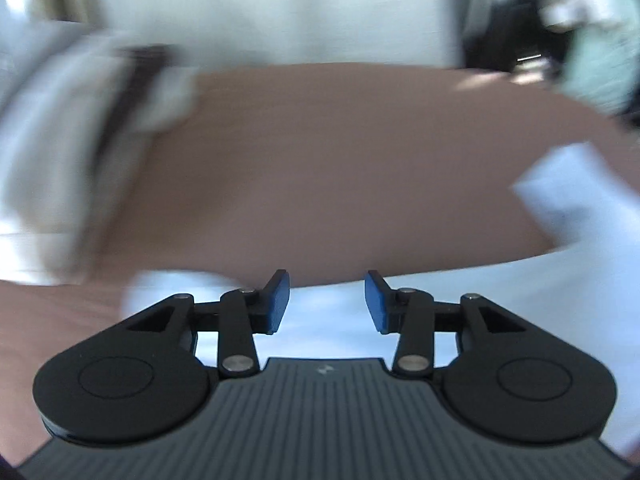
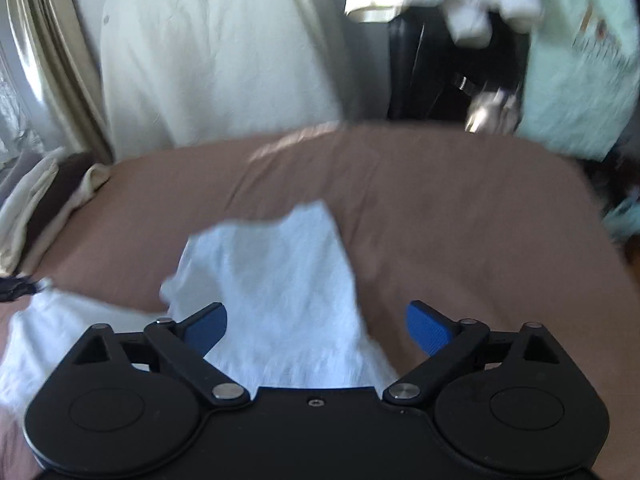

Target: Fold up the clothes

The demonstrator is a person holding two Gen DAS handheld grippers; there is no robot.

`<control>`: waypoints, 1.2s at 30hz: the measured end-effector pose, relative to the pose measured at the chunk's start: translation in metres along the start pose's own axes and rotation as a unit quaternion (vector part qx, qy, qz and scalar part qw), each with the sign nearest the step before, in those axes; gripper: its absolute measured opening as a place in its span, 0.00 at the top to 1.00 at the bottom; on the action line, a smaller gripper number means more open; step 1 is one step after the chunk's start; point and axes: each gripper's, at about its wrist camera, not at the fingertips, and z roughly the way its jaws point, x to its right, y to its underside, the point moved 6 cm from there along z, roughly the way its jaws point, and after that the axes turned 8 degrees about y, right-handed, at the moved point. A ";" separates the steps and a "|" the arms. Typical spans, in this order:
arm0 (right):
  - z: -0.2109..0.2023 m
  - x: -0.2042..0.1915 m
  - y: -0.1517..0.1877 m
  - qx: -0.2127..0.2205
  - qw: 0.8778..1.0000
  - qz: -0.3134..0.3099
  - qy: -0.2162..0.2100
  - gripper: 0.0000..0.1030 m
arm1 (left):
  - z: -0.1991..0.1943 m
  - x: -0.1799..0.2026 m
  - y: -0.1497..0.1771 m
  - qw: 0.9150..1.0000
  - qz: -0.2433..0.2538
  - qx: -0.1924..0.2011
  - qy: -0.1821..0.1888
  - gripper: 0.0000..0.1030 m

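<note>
The white garment (image 2: 276, 280) lies spread on the brown-sheeted bed (image 2: 460, 220), and everything here is placed against it. Far to its left, at the bed's edge, sits a stack of folded cream and dark cloth (image 2: 36, 208), blurred in both views. Nearer, the left gripper (image 1: 326, 300) hovers over the garment's near part (image 1: 332, 332); its blue-padded fingers (image 1: 278, 300) stand partly apart with white fabric showing in the gap beneath them, and nothing is clamped between them. Whether the pads touch the cloth cannot be told from the blurred view. A lobe of the same white fabric (image 1: 580, 200) rises to that gripper's right.

In the right wrist view the garment runs from a crumpled patch at lower left up to a squarish flap near the bed's middle. The right gripper (image 2: 316, 328) is spread wide, its left finger (image 2: 208, 326) over the fabric and its right finger (image 2: 426, 330) just beyond the garment's right edge, over bare sheet; it holds nothing. Behind the garment hangs a pale cream sheet (image 2: 216, 52), and to the right behind it a mint-green cloth (image 2: 576, 60).
</note>
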 end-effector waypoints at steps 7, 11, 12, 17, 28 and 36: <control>0.067 0.023 0.012 -0.059 0.998 0.002 0.036 0.05 | 0.089 0.099 -0.013 0.992 -0.069 -0.041 0.101 0.47; 0.075 0.020 0.020 -0.088 0.993 0.080 0.024 0.06 | 0.127 0.126 -0.011 0.983 -0.125 -0.065 0.118 0.47; 0.070 0.015 0.020 -0.086 0.993 0.075 0.042 0.06 | 0.135 0.129 -0.012 0.978 -0.142 -0.070 0.136 0.46; 0.020 -0.012 0.020 -0.020 0.994 0.012 0.106 0.05 | 0.177 0.135 -0.008 0.960 -0.193 -0.091 0.183 0.36; 0.080 -0.066 0.061 -0.146 0.987 0.008 -0.071 0.00 | 0.223 0.170 -0.042 0.963 -0.147 -0.073 0.213 0.52; 0.064 0.000 0.062 -0.143 0.929 0.261 -0.220 0.00 | 0.165 0.193 -0.036 0.925 -0.124 -0.018 0.359 0.93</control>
